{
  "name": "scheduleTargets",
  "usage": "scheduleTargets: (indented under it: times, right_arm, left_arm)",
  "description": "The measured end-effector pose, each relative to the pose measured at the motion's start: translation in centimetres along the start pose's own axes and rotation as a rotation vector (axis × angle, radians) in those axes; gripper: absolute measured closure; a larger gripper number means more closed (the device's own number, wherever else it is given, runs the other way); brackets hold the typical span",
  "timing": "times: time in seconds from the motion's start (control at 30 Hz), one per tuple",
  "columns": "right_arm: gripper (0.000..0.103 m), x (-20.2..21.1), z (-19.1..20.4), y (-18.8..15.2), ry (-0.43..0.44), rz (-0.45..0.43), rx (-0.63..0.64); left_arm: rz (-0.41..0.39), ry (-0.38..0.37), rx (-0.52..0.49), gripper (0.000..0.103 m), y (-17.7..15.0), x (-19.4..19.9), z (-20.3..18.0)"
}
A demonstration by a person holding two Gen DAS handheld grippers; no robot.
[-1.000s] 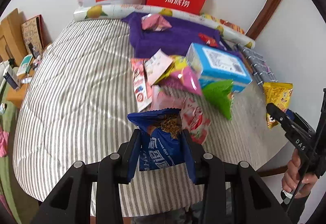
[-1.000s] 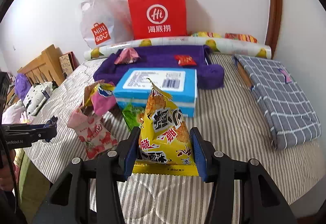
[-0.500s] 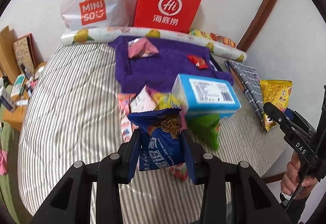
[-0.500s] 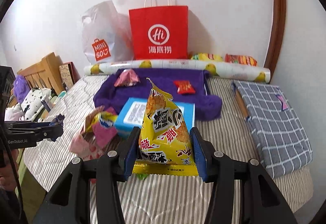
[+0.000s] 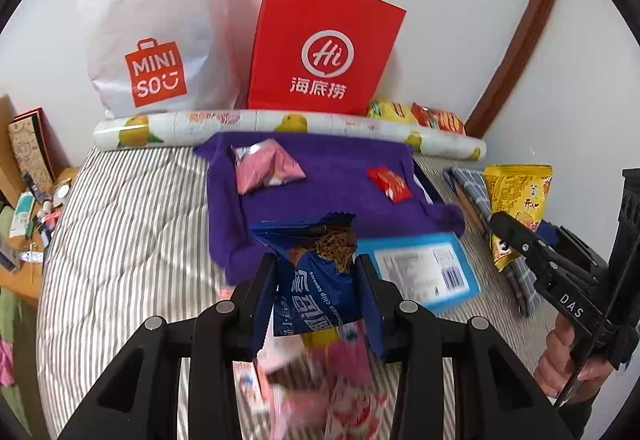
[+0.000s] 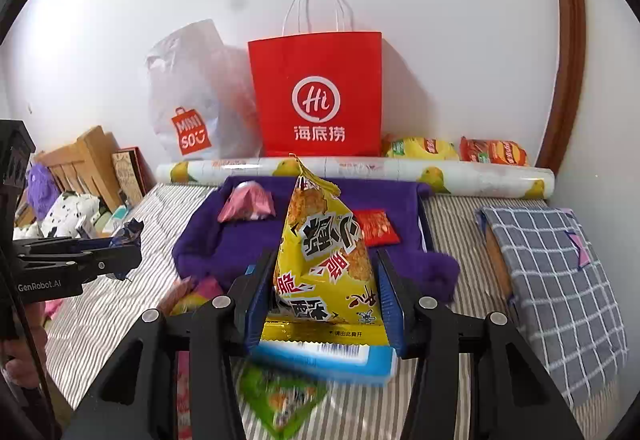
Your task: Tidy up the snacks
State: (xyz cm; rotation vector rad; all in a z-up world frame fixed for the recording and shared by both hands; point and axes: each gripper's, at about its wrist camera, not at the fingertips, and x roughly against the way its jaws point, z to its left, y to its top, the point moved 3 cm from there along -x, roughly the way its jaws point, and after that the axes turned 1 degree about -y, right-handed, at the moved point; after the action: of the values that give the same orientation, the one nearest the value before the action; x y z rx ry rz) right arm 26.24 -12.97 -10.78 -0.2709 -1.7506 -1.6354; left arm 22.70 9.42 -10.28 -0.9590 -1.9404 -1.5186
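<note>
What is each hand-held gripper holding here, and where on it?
Left hand-held gripper: blue cookie packet, pinched across its sides below the torn-open top. Right hand-held gripper: yellow snack bag, clamped across its lower sides.

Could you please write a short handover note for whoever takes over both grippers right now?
Left gripper: shut on the blue cookie packet, lifted above the bed.
Right gripper: shut on the yellow snack bag, also lifted.
Purple tray: holds a pink packet and a small red packet.
Left to do: place both held snacks, probably in the tray, then clear the blue box, green packet and pink packets on the striped cover.
</note>
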Motion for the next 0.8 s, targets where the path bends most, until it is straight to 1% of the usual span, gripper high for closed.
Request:
scheduleTargets:
  times: [0.23, 0.43, 0.57, 0.63, 0.8]
  right_arm:
    - [0.055, -4.4, -0.8, 2.3, -0.011, 0.028, 0.012]
    - [0.055, -7.1, -1.1, 3.5, 0.002, 0.026, 0.021]
    - [0.055, -9.0, -1.0, 4.3, 0.015, 0.025, 0.024]
    - [0.055, -9.8, -0.8, 4.3, 0.025, 0.021, 0.030]
    - [0.055, -10.7, -1.2, 3.6, 0.038, 0.027, 0.019]
  left_arm:
    - [0.008, 0.005, 0.013, 0.066, 2.4, -2.6, 0.2]
    - [-0.010, 0.005, -0.026, 0.066, 4.5, -5.0, -0.6]
    - [-0.015, -0.022, -0.034, 0.066, 5.6, -6.7, -0.8]
    - [-0.014, -0.035, -0.034, 0.066, 5.7, -7.5, -0.8]
    - [0.006, -0.022, -0.034, 0.066, 5.0, -8.5, -0.4]
